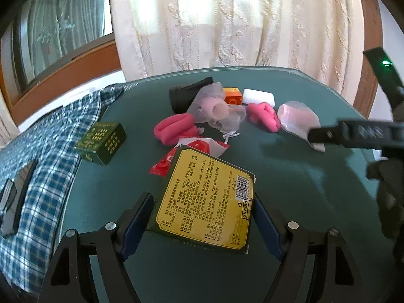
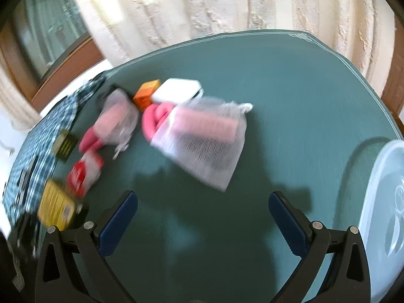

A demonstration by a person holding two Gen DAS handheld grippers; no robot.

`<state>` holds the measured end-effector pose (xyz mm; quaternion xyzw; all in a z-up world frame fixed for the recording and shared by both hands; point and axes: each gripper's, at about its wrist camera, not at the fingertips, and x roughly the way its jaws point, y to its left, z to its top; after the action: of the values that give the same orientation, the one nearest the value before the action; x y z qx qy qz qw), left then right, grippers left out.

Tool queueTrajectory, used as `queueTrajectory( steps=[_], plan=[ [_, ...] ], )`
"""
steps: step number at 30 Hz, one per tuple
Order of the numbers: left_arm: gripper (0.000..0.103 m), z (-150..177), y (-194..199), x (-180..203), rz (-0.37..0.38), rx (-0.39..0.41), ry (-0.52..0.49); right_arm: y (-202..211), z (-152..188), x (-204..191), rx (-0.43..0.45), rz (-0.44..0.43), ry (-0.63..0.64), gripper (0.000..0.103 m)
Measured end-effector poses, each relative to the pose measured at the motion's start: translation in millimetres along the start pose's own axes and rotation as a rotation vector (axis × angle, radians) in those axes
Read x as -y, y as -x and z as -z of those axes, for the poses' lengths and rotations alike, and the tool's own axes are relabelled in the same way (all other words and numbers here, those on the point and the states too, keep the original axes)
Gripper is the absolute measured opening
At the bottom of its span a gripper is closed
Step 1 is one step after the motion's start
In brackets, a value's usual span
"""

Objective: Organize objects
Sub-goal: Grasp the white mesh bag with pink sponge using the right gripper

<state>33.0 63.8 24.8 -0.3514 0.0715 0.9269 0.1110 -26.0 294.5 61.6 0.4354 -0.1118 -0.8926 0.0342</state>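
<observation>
A flat box with a yellow printed label [image 1: 204, 199] is clamped between the blue pads of the left hand-held gripper [image 1: 202, 217], tilted, at the near side of the green tabletop [image 1: 290, 189]. The right hand-held gripper [image 2: 203, 217] is held wide open with nothing between its pads, above bare cloth. Beyond the held box a red packet [image 1: 192, 154] is partly covered by it. Farther back lie two pink rolled items [image 1: 174, 128], mesh bags with pale pink contents [image 1: 214, 106], a black object [image 1: 188, 94], an orange box [image 1: 232, 95] and a white box [image 1: 258, 96]. A small dark green box [image 1: 102, 142] is set at the left edge, beside a blue checked cloth [image 1: 45, 156]. A translucent lid [image 2: 381, 202] is cut off at the right of the right wrist view, which is blurred. Cream curtains [image 1: 227, 20] and a wood-framed window [image 1: 58, 25] are seen behind.
</observation>
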Motion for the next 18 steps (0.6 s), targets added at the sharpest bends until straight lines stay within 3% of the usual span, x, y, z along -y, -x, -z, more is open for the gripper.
queueTrajectory(
  steps=[8, 15, 18],
  plan=[
    [0.081, 1.4, -2.3, -3.6, 0.021, -0.012, 0.023, -23.0, -40.9, -2.4, 0.064, 0.053, -0.049, 0.103],
    [0.081, 1.6, -4.8, -8.4, 0.034, -0.025, 0.047, -43.9, -46.1, -9.8, 0.040, 0.063, -0.026, 0.094],
    [0.081, 1.8, -4.7, -8.8, 0.036, -0.024, 0.044, -48.3, -44.7, -8.0, 0.032, 0.063, -0.031, 0.085]
  ],
)
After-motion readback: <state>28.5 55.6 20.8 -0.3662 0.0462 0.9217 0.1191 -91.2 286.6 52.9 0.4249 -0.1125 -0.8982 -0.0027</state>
